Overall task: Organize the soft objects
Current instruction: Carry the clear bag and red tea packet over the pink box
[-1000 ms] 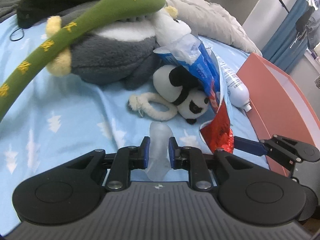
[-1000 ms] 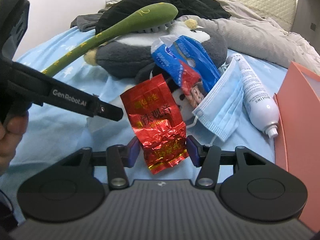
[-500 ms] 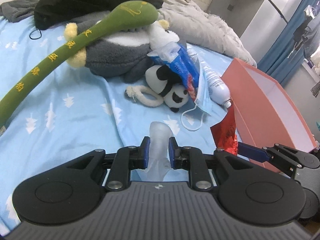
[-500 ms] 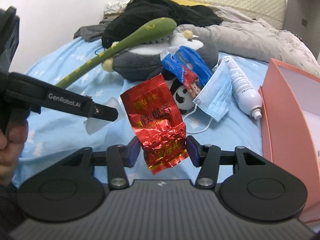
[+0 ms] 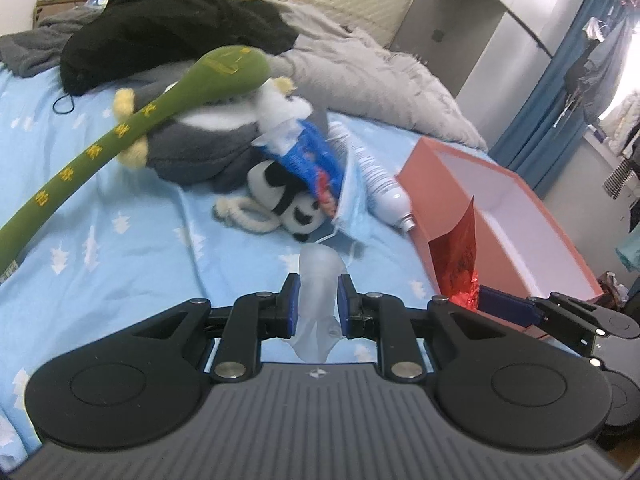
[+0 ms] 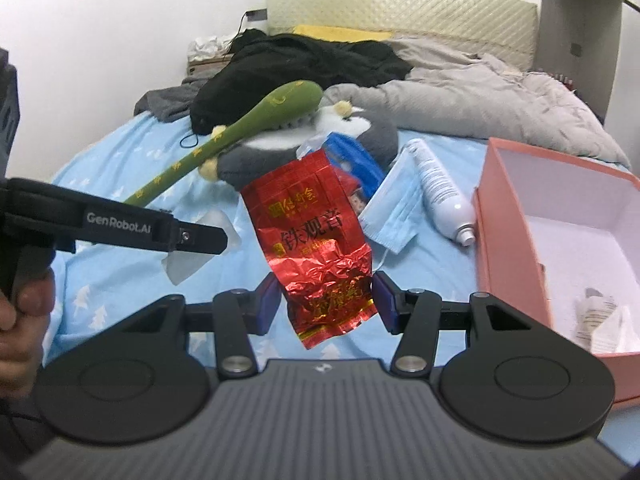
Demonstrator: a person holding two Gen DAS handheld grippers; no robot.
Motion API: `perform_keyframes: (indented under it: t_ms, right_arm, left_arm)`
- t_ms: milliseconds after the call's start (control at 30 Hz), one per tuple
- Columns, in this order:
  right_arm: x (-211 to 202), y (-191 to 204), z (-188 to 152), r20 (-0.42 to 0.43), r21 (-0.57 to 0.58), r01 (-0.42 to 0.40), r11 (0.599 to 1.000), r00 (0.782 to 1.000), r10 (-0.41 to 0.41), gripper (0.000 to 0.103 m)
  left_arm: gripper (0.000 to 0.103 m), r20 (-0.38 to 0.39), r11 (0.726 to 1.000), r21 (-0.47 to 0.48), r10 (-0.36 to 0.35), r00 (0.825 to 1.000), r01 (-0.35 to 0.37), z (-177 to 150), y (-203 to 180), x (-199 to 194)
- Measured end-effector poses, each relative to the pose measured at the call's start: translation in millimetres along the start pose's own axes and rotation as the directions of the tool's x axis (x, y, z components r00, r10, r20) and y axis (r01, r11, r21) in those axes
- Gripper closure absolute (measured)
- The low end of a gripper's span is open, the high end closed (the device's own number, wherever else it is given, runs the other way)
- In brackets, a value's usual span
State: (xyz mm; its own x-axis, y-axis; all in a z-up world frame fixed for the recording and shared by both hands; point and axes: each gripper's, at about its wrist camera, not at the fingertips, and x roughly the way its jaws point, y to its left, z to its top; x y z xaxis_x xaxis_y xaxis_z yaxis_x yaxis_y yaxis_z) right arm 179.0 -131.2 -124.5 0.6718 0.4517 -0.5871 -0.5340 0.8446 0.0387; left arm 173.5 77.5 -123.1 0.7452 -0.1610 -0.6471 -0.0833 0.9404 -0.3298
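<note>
My left gripper is shut on a clear, limp plastic piece, held above the blue bedsheet. My right gripper is shut on a crinkled red foil tea packet, also lifted off the bed; that packet shows in the left wrist view beside the pink box. On the bed lie a long green plush, a grey plush, a small panda plush, a blue snack bag and a blue face mask.
A white spray bottle lies between the mask and the open pink box, which holds a crumpled paper item. Black clothing and a grey duvet cover the far end of the bed. A hand holds the left gripper.
Both grippers have risen and drawn back from the pile with their items still held. The toys look smaller and farther away, and more of the pink box has come into view.
</note>
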Motion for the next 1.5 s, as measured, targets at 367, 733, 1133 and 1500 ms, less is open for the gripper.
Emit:
perform_keyframes:
  t_ms: [367,733,1133,1500]
  right_arm:
    - [-37,-16,-3,0.035,0.057,0.043,0.997,0.998,-0.045,0.05]
    - [-76,-41,-11,0.059,0.123,0.11,0.986,0.991,-0.118,0.05]
    - [-124,-74,-35,0.054,0.206,0.214,0.955,0.972,-0.229,0.049]
    - [-145,-105,-41,0.076,0.307,0.26,0.915,0.952,-0.296,0.049]
  left_arm:
    - [0.08,0.021,0.999,0.027,-0.033,0.999,0.032,4,-32,-19]
    - [0.08,0.023,0.992,0.08,-0.105,0.994,0.102,4,-74,-26]
    - [0.08,-0.034,0.964,0.165,-0.207,0.978,0.209,-9,-138,-16]
    - [0.08,-0.053,0.92,0.268,-0.283,0.958,0.286,-5,-192,-12]
